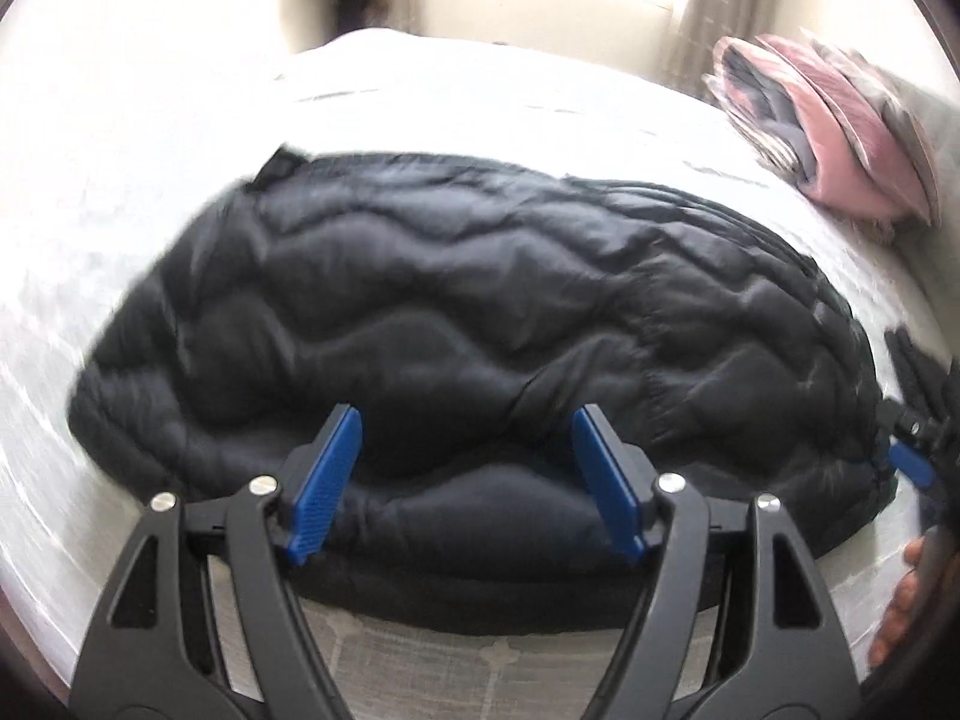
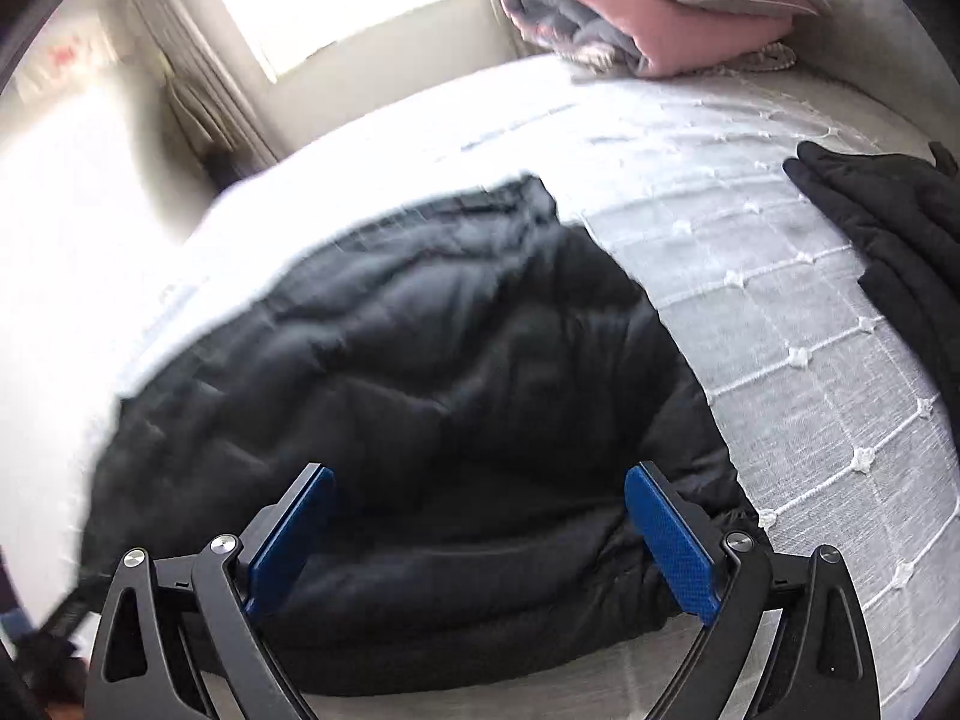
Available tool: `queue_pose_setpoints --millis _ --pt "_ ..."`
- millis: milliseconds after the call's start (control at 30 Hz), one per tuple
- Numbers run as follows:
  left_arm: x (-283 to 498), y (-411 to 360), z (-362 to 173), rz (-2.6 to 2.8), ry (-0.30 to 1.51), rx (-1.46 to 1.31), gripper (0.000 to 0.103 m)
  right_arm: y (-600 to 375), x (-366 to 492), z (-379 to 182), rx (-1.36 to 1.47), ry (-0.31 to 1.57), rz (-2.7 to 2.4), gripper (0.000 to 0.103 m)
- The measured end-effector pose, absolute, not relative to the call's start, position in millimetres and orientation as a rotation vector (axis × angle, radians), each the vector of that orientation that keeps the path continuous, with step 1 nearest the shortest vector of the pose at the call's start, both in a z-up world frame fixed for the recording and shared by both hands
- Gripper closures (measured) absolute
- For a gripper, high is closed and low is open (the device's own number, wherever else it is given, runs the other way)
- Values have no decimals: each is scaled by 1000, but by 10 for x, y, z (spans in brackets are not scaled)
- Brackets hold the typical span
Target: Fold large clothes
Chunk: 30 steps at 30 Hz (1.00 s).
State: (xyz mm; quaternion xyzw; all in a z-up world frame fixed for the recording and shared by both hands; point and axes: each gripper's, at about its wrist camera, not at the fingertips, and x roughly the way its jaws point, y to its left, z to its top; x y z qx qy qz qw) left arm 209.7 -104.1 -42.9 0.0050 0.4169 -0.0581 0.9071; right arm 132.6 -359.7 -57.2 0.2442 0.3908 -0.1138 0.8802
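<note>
A black quilted puffer jacket [image 1: 468, 312] lies folded into a wide bundle on the white bed. It also shows in the right wrist view [image 2: 420, 372]. My left gripper [image 1: 465, 420] is open over the jacket's near edge, holding nothing. My right gripper [image 2: 480, 474] is open over the jacket's near right end, holding nothing. The right gripper's blue pad also shows at the right edge of the left wrist view [image 1: 912, 462], at the jacket's right end. Both views are motion-blurred.
The bed has a white tufted cover [image 2: 810, 360]. A pink and grey folded duvet [image 2: 648, 12] lies at the far right of the bed [image 1: 840, 138]. Another black garment [image 2: 900, 240] lies to the right. A window and curtains stand behind.
</note>
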Motion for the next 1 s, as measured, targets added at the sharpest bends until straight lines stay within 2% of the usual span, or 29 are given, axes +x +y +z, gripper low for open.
queue_pose_setpoints --millis 133,467,867,1000 --pt "2255 -1317 -427 -143 891 160 29 -3595 1258 -599 557 840 -194 5" --pt "2502 -1467 -806 -136 951 229 29 -3430 1230 -645 573 893 -133 5" --pt "2756 -1531 -505 -153 931 210 29 -3400 1233 -613 599 907 -110 5" --pt "2984 -1588 -712 -143 999 237 28 -3430 1222 -618 615 909 -113 5"
